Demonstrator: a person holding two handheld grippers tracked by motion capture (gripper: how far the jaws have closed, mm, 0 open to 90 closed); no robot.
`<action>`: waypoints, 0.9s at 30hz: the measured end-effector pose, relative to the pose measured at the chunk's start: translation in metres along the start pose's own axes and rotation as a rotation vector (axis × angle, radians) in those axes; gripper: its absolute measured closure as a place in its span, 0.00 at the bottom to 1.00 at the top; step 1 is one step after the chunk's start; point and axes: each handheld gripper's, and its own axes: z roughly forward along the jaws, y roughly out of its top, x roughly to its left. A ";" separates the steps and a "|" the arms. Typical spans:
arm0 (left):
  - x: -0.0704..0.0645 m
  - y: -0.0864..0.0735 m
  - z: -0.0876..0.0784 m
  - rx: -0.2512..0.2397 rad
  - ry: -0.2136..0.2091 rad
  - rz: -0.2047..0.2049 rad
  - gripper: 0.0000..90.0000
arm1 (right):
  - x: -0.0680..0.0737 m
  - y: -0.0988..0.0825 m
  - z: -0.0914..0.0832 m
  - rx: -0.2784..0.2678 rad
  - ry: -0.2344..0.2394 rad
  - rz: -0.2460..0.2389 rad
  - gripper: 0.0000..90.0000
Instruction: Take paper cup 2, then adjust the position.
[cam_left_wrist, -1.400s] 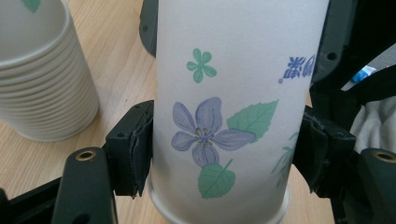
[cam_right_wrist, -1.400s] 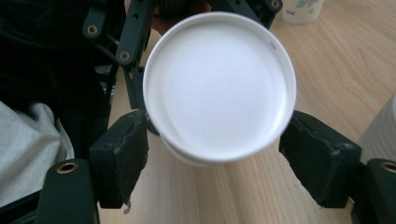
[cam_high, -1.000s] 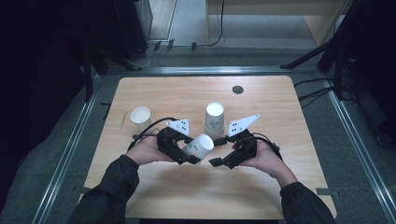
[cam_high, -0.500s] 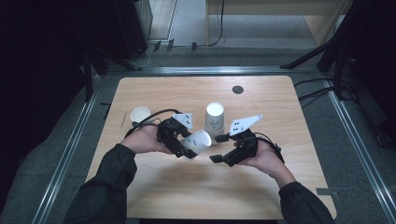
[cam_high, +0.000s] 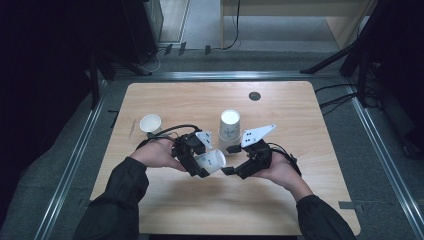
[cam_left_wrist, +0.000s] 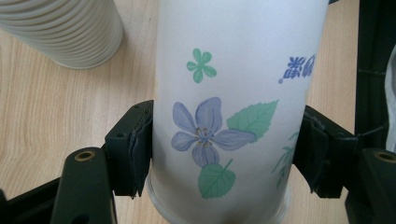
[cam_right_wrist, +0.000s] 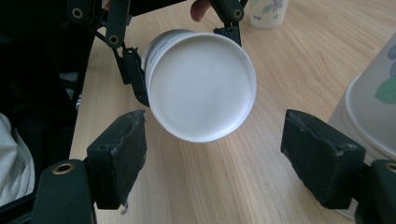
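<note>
Lying on its side, a flowered paper cup (cam_high: 212, 161) is clamped across its wall by the left gripper (cam_high: 200, 161), whose jaws are drawn in tight on it; in the left gripper view both pads (cam_left_wrist: 140, 154) are seen pressing the printed wall. Its closed white bottom is turned toward the right gripper (cam_high: 231, 170). Compared with a second ago, the cup is carried a little nearer the upside-down cup stack (cam_high: 229, 131) and its bottom is swung more squarely at the right gripper. The right jaws have just been closing from their widest, yet they stand well apart, with nothing pressed between them; in the right gripper view the cup's bottom (cam_right_wrist: 201, 88) hangs just ahead of the gap. A handover from left to right is judged to be in preparation, with the grip not yet made.

Taking the stack as landmark: the held cup is just in front of it and to its left, near but apart. The right gripper's grey plate (cam_high: 257, 134) is just beside the stack's right flank, so little room is left there and a knock is thought possible. A single upright cup (cam_high: 150, 123) stands well to the stack's left, clear of both hands. Bare tabletop (cam_high: 210, 210) is open in front of the stack toward the person, and behind it up to a small dark disc (cam_high: 254, 95); the table edges are well away from it.
</note>
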 end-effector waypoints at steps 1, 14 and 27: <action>0.000 0.000 0.001 0.009 0.006 0.002 0.32 | 0.000 0.000 0.000 -0.001 0.003 -0.001 0.25; -0.008 0.007 0.008 0.048 -0.010 0.034 0.32 | 0.005 0.002 0.011 0.000 0.035 -0.030 0.26; -0.012 0.011 0.012 0.053 -0.016 0.055 0.32 | 0.010 0.002 0.020 0.041 0.092 -0.055 0.38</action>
